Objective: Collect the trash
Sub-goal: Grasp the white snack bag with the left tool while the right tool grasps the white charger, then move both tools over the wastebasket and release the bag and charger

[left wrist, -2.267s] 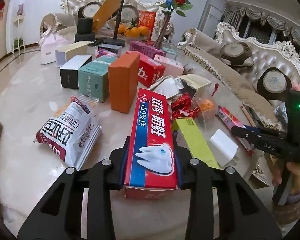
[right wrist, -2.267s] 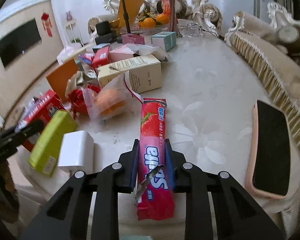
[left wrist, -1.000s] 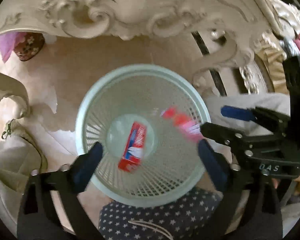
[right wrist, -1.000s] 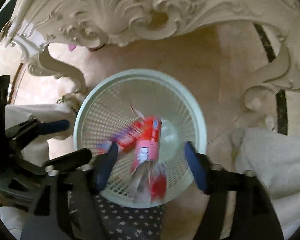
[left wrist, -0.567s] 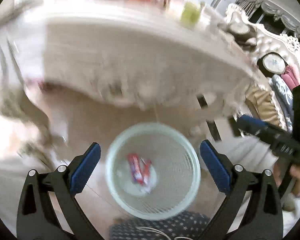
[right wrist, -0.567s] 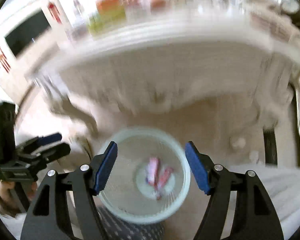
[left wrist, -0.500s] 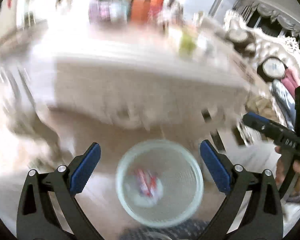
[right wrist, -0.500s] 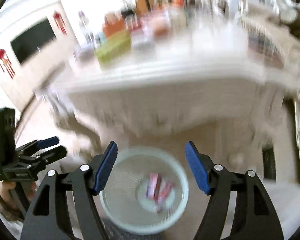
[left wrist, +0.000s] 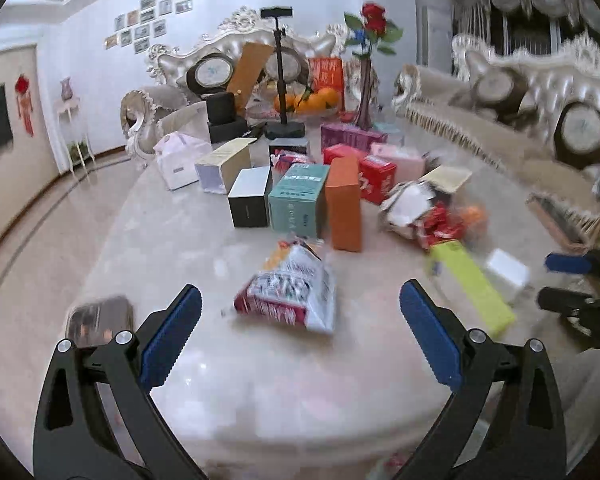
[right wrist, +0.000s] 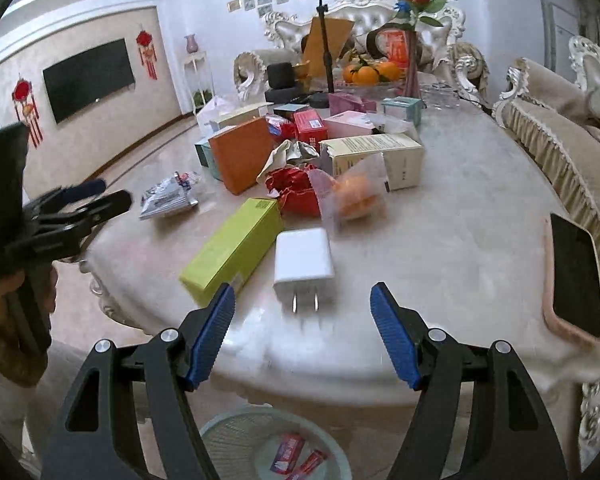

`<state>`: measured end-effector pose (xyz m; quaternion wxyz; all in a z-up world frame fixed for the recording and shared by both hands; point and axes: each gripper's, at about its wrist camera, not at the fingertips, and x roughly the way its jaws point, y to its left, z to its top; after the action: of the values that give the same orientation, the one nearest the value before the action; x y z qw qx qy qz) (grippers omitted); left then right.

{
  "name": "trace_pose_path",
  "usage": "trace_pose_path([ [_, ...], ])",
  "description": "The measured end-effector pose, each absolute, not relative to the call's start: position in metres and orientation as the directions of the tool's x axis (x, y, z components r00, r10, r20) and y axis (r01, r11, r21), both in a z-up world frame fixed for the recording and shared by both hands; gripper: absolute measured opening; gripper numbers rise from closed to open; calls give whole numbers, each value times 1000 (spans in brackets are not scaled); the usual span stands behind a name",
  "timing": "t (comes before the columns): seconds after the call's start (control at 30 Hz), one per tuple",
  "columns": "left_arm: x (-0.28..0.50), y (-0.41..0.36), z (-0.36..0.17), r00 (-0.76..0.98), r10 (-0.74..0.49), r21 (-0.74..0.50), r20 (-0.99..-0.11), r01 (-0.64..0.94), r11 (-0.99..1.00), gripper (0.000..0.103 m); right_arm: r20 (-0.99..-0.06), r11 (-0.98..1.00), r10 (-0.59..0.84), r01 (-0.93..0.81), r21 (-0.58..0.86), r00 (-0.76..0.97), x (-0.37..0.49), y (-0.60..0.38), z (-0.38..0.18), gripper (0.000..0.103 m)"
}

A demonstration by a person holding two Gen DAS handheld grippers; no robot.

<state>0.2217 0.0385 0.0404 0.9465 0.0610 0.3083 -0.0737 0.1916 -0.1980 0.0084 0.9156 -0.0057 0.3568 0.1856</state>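
Jaws on both tools stand wide apart with nothing between the blue pads, so the step in hand, as I judge it, is picking the next pieces of rubbish off the marble table (right wrist: 460,208); the left gripper (left wrist: 300,332) looks straight at a crumpled snack bag (left wrist: 292,292) lying flat just ahead of it, and the right gripper (right wrist: 302,328) looks at a white charger plug (right wrist: 303,260) with a lime-green box (right wrist: 236,248) touching the plug's left side; the plug is probably no trash, so the right hand would do better to go for the green box or for the red wrappers (right wrist: 296,190) beyond it; a box that long is best taken across its narrow width, near the middle, so it does not swing; the bag is limp and slick, so pinch a raised fold rather than press flat on the stone; the pink-cased phone (right wrist: 572,276) at the table's right edge should be left alone; the pale green mesh bin (right wrist: 236,432) sits on the floor under the near table edge and holds two red packets (right wrist: 296,460), so carry each item back over the rim and well above the opening before the pads part.
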Motion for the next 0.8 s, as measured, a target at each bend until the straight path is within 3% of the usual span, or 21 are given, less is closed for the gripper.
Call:
trace_pose_path([
  [0.23,260,39,18,772,-81,107,-631,190,976,97,-703,928,325,-357,109,632,210,-190,-2,66],
  [0.53,280,46,11,751,-82,55,-655,156,986,96,-720,928,295,-369,58,628,222,-178,-7,65],
  [0.6,283,48,8,737,-79,44,-671,146,988,82,-716,928,281,-372,33,639,221,-176,-6,54],
  [0.63,285,49,5,715,-101,17,-692,157,987,58,-714,926,279,-377,21,643,220,-175,-6,40],
  [0.8,282,53,5,710,-105,-7,-696,140,990,48,-713,928,288,-370,43,639,218,-176,-4,36],
])
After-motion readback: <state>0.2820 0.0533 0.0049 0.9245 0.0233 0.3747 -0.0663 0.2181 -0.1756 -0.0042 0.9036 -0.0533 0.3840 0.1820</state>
